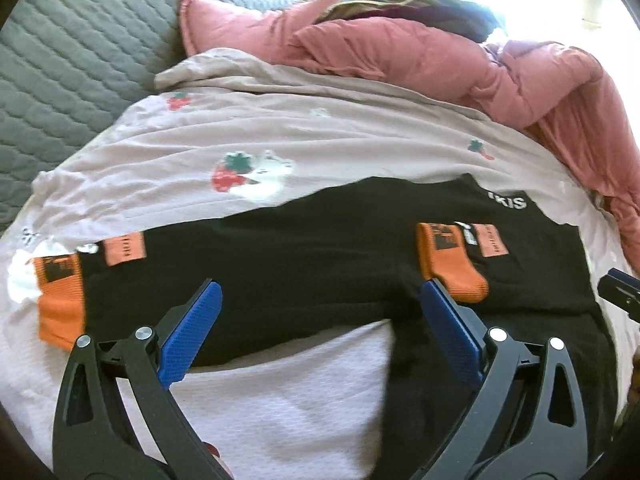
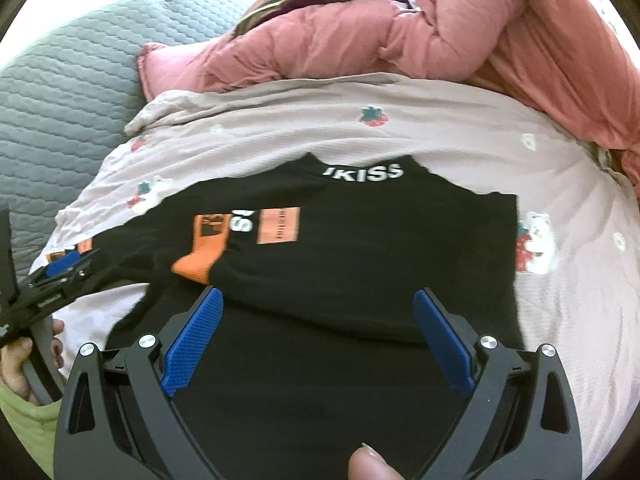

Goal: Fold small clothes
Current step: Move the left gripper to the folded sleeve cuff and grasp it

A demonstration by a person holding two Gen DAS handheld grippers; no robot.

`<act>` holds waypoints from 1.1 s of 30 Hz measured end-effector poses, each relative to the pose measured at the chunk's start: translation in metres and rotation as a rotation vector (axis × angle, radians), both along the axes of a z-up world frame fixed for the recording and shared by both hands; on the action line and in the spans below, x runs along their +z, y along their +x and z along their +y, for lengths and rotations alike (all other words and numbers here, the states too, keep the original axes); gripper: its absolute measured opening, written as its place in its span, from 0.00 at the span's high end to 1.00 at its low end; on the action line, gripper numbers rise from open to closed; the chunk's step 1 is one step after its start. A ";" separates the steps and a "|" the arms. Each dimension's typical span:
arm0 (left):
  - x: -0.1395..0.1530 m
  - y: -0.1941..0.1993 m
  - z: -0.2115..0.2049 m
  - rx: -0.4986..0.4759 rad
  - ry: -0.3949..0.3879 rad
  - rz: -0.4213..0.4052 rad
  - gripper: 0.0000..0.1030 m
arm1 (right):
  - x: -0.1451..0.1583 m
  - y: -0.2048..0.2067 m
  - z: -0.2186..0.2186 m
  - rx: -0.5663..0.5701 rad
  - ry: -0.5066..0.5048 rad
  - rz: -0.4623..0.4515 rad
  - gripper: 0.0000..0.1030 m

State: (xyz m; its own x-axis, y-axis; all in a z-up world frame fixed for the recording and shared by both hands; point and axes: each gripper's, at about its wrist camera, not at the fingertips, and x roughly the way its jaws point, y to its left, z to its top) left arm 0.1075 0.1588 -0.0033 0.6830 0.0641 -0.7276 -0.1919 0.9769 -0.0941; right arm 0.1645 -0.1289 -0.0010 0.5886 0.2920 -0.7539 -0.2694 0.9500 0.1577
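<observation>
Above the black shirt [image 2: 360,248], both tools hover spread: left [image 1: 320,296]; right [image 2: 318,300].

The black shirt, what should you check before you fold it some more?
1. Left gripper open: ok.
2. Right gripper open: ok.
3. Shirt lying flat on the sheet: ok, one sleeve already folded in.
4. Other sleeve, with the orange cuff, folded in: not ok, it is stretched out sideways.
5. Pink quilt off the shirt: ok.
6. Bottom hem straight: cannot tell, the grippers hide it.
</observation>
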 end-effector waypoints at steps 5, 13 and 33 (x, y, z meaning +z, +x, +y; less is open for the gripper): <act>0.001 -0.009 0.019 0.044 -0.008 -0.004 0.09 | 0.002 -0.004 0.024 0.050 0.009 -0.001 0.07; 0.000 -0.018 0.045 0.103 -0.028 -0.006 0.09 | 0.006 -0.007 0.056 0.108 0.006 -0.014 0.07; -0.001 -0.047 0.134 0.410 0.020 -0.030 0.09 | 0.015 -0.012 0.122 0.241 -0.012 -0.037 0.07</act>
